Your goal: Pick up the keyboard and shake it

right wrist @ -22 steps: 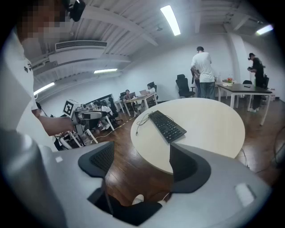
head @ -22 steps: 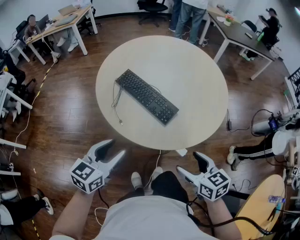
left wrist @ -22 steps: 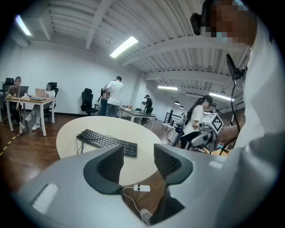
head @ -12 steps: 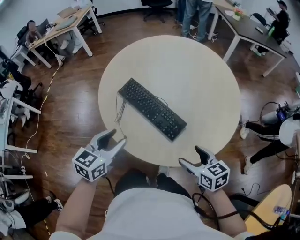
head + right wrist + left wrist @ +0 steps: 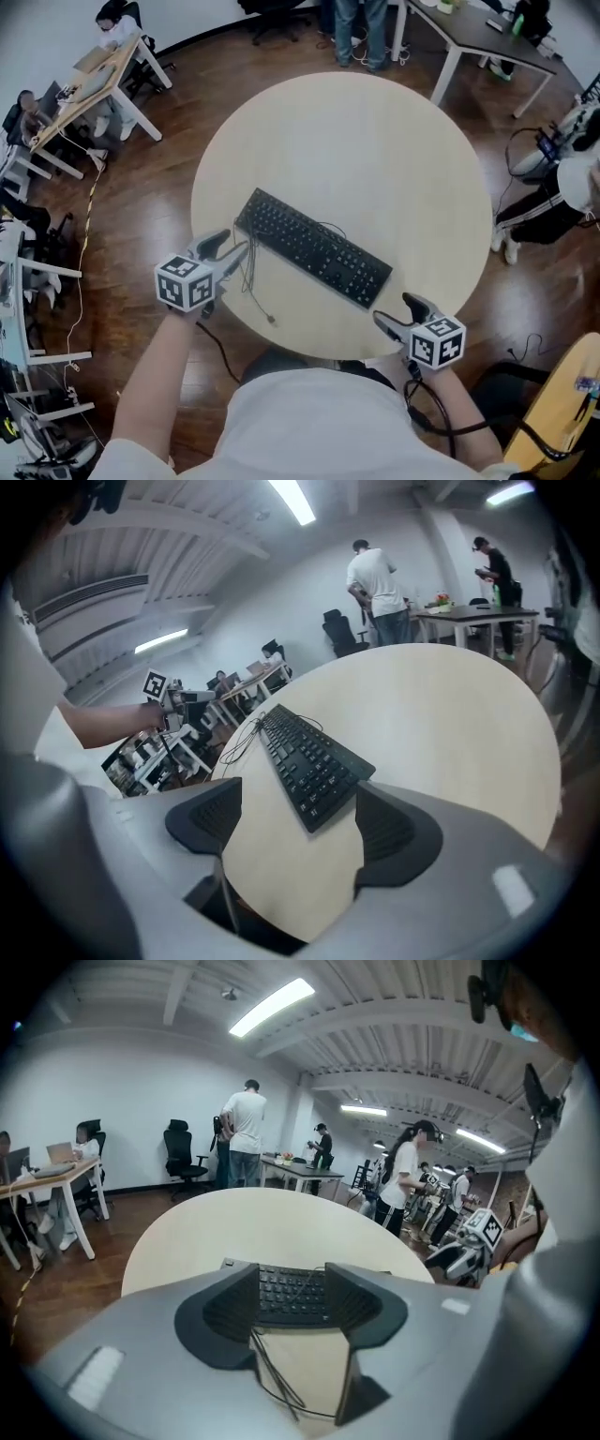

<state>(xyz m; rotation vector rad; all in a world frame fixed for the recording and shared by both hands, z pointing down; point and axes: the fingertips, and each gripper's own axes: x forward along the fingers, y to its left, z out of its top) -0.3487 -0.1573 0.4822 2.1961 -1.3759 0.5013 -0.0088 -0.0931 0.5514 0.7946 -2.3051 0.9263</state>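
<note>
A black keyboard [image 5: 313, 247] lies diagonally on the round beige table [image 5: 375, 150], its thin cable [image 5: 253, 281] trailing off the near left end. My left gripper [image 5: 228, 250] is open at the table's left edge, just short of the keyboard's left end [image 5: 292, 1293], with only the cable below its jaws. My right gripper [image 5: 401, 312] is open at the table's near right edge, a little short of the keyboard's right end [image 5: 314, 761]. Nothing is held by either.
Wooden floor surrounds the table. A white desk [image 5: 89, 80] with seated people stands at the far left, and a dark desk [image 5: 469, 33] at the far right. People stand beyond the table [image 5: 361, 23]; another sits at the right [image 5: 553, 187].
Both grippers have come forward from above my lap to the table's near edge, each closing in on one end of the keyboard. The keyboard itself has not been moved.
</note>
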